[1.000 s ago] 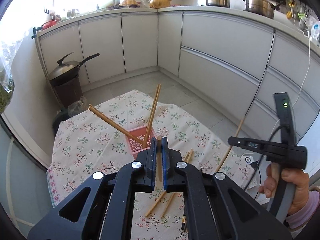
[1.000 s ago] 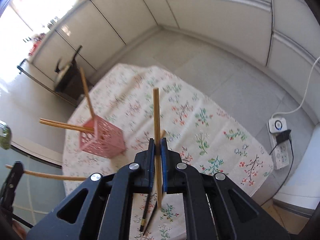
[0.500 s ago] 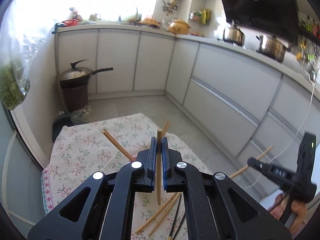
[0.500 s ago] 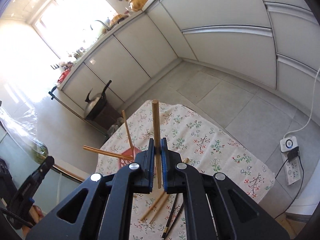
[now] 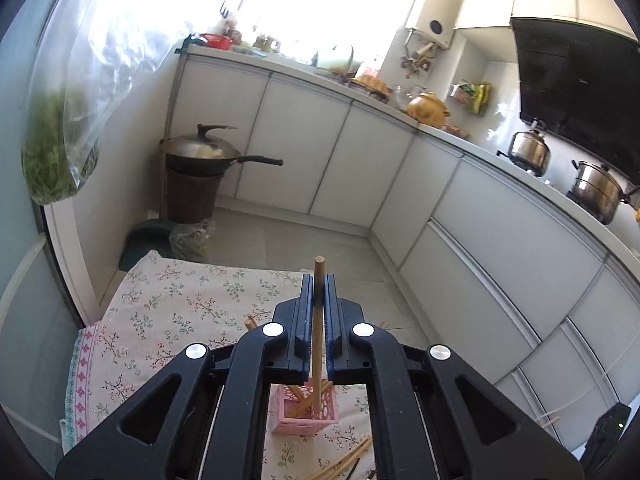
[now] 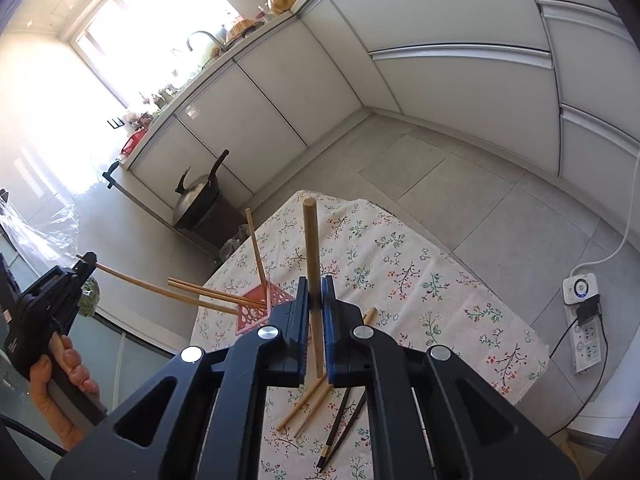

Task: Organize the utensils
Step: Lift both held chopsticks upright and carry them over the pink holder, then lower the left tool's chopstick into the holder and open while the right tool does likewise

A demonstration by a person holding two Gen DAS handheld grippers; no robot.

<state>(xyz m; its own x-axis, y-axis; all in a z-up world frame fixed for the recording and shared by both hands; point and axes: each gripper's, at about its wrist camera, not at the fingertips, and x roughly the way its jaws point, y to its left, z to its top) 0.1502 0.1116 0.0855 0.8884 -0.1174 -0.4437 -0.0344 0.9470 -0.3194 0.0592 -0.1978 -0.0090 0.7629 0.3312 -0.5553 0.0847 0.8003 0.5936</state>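
1. the left gripper (image 5: 319, 280) is clamped on a wooden chopstick (image 5: 318, 332); the stick runs upright between the blue pads, its round end above the fingertips and its lower end inside the pink lattice holder (image 5: 305, 412) seen directly beneath the jaws.
2. in the right wrist view the same left gripper (image 6: 86, 261) shows at the left edge, held by the person's left hand (image 6: 60, 376), with its chopstick slanting down to the holder (image 6: 260, 308).
3. the right gripper (image 6: 315, 300) is closed on a second wooden chopstick (image 6: 313, 264); this stick stands nearly upright between the pads, its top well above the fingertips, its lower end hanging above the table.
4. the holder stands on the floral tablecloth (image 6: 420, 280) and holds several other chopsticks; two lean out to the left together (image 6: 208, 292), one stands steeper (image 6: 256, 248).
5. loose on the cloth below the right gripper lie two light wooden chopsticks (image 6: 304, 404) side by side, and just right of them a dark pair (image 6: 340, 432).
6. a wok with a lid (image 5: 204, 152) sits on a dark stand by the white cabinets (image 5: 312, 148); a power strip (image 6: 584, 320) lies on the tiled floor.
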